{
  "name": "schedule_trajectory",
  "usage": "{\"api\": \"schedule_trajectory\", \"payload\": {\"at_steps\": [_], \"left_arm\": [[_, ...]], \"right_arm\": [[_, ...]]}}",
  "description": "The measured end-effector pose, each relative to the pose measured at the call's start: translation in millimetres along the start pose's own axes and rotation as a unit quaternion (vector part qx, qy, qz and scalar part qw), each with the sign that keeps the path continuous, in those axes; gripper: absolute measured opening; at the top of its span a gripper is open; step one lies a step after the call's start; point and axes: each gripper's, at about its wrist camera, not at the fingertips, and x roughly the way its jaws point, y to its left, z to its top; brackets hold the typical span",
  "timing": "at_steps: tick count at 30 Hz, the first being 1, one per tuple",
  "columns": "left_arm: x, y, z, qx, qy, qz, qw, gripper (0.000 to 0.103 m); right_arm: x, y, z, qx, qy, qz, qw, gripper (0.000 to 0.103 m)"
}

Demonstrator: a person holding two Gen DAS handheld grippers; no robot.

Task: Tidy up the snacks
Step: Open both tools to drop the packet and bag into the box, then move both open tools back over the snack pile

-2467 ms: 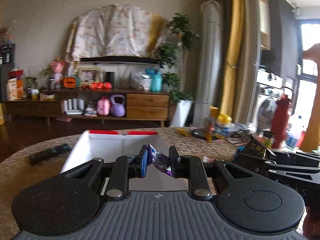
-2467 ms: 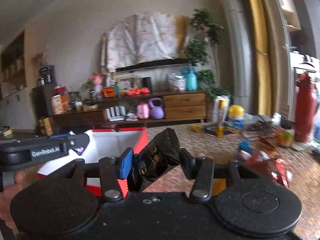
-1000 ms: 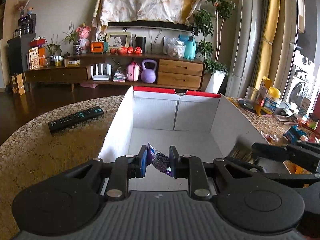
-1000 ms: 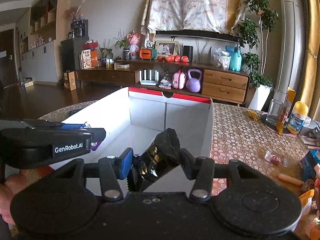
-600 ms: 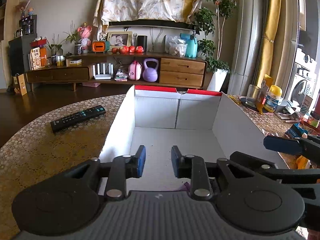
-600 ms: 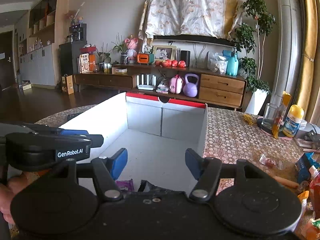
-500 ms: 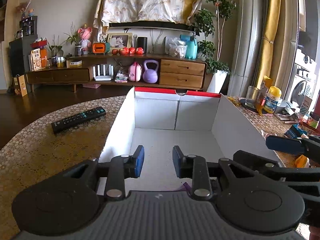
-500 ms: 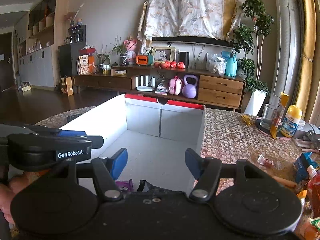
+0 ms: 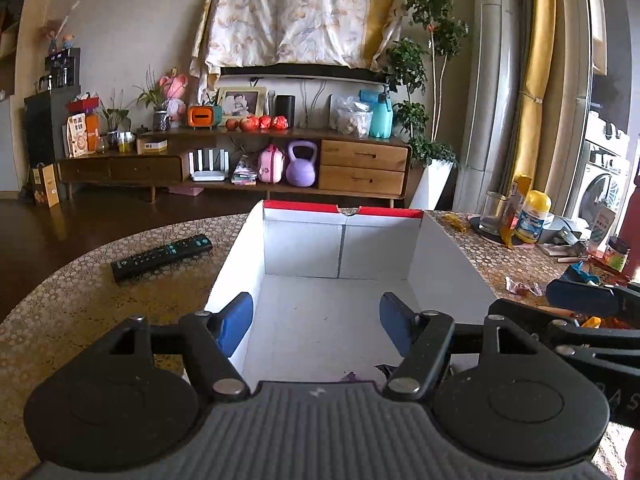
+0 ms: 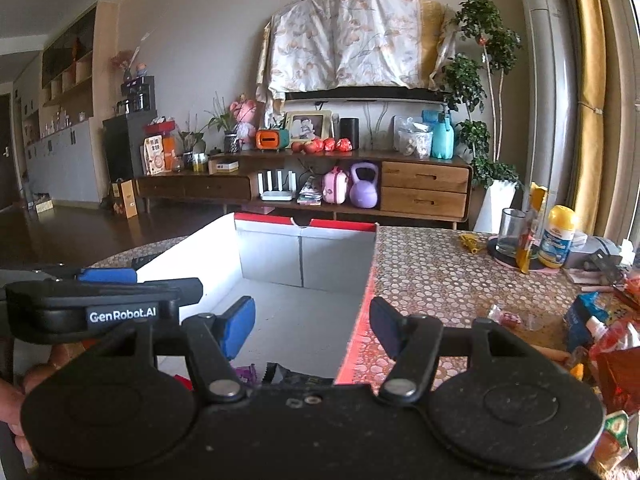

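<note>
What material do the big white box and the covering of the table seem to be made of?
The box looks like cardboard: matte white walls, a folded seam in the far wall, a red edge with a thumb notch. The table covering seems to be a textured mat or cloth with a small round pebble pattern; which of these is unclear.

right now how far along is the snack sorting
Done: a purple packet and a black packet lie at the near end of the white box. In hand: nothing; the left gripper, jaws just opened wider, and right gripper are open. Left: loose snacks on the table.
</note>
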Motion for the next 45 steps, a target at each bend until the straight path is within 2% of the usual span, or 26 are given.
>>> {"api": "schedule_trajectory", "payload": {"at_steps": [17,20,23,27,30,45], "left_arm": [[-25.5,-40.7,-3.8,0.021,-0.008,-0.028,0.9994,0.071],[-29.1,-48.7,-4.1,0.023,-0.01,-0.036,0.999,0.077],[-32.2,-56.8,-4.3,0.024,-0.014,-0.044,0.9986,0.077],[-34.0,-71.6,-7.1,0.03,-0.013,-0.058,0.9978,0.077],[-34.9,-83.6,-10.8,0.033,-0.013,-0.07,0.9969,0.082],[-33.0,-155.4,-31.9,0.076,-0.006,-0.146,0.9864,0.083]], "right_arm": [[-45.2,-29.7,-10.6,0.044,-0.027,-0.027,0.998,0.064],[-51.6,-36.6,-14.3,0.053,-0.03,-0.033,0.998,0.065],[-59.0,-44.2,-19.0,0.063,-0.033,-0.043,0.997,0.067],[-71.7,-53.6,-26.5,0.074,-0.038,-0.057,0.995,0.068],[-79.0,-63.1,-31.0,0.082,-0.041,-0.071,0.993,0.07],[-110.0,-121.7,-65.7,0.126,-0.038,-0.152,0.98,0.079]]}}
